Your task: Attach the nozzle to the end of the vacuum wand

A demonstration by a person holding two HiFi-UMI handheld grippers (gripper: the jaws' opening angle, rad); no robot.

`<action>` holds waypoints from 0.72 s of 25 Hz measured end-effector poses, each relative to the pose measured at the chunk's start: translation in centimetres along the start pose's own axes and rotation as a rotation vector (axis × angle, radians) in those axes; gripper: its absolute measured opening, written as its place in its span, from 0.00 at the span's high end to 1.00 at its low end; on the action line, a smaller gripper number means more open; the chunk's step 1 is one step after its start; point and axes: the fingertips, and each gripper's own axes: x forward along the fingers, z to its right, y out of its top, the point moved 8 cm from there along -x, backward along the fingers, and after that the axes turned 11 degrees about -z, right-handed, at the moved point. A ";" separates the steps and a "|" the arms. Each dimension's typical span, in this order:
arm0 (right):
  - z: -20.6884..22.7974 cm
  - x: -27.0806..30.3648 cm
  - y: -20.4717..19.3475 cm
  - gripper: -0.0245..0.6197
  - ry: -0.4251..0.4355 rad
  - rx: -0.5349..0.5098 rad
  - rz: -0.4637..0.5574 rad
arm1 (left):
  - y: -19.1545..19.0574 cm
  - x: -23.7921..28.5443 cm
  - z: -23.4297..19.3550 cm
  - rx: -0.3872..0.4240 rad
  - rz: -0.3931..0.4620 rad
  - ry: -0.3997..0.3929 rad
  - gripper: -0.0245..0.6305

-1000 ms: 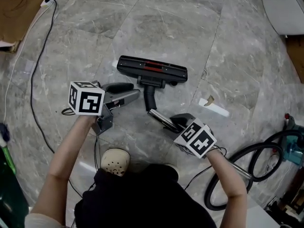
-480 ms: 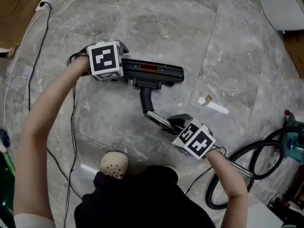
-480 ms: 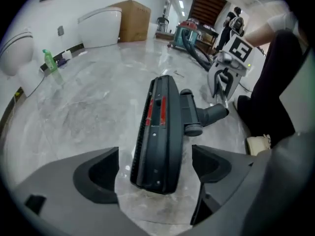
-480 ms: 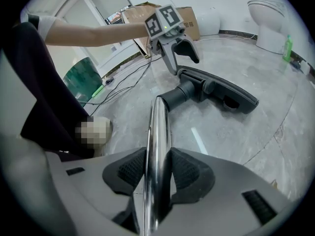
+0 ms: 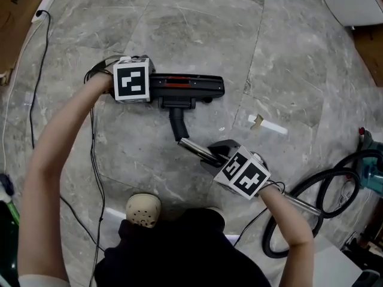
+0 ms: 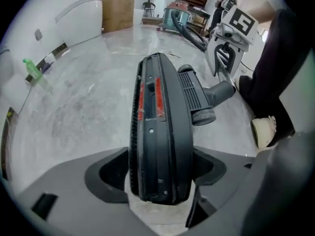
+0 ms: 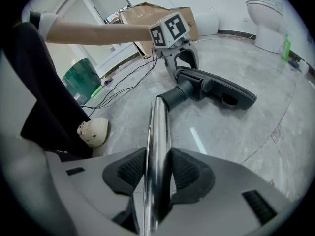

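1. The flat black plastic floor nozzle with a red strip [image 5: 185, 85] lies on the grey marble floor [image 5: 287, 58], its neck pointing toward the person.
2. The left gripper [image 6: 160, 176] has just been closing, and its jaws now clamp one end of the nozzle.
3. The right gripper [image 7: 158, 173] grips the shiny chrome vacuum wand [image 5: 194, 149], whose tip sits just beside the neck's mouth.

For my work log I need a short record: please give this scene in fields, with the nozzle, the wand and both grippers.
nozzle: lies flat on the floor, neck toward the wand
wand: metal tube, tip close to the neck, not yet joined
left gripper: tongs round the nozzle's end, just been closing, seem to touch it
right gripper: tongs shut on the wand
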 end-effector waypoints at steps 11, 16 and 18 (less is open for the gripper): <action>1.9 -1.7 -1.1 0.72 -0.089 0.034 -0.011 | -3.1 -2.6 3.8 -0.365 0.157 0.216 0.43; 2.6 -2.6 -0.9 0.72 -0.123 0.036 -0.006 | -5.6 -3.2 6.9 -0.563 0.229 0.211 0.44; 2.8 -3.0 -0.9 0.72 -0.128 0.038 0.004 | -6.2 -2.6 8.2 -0.616 0.249 0.192 0.44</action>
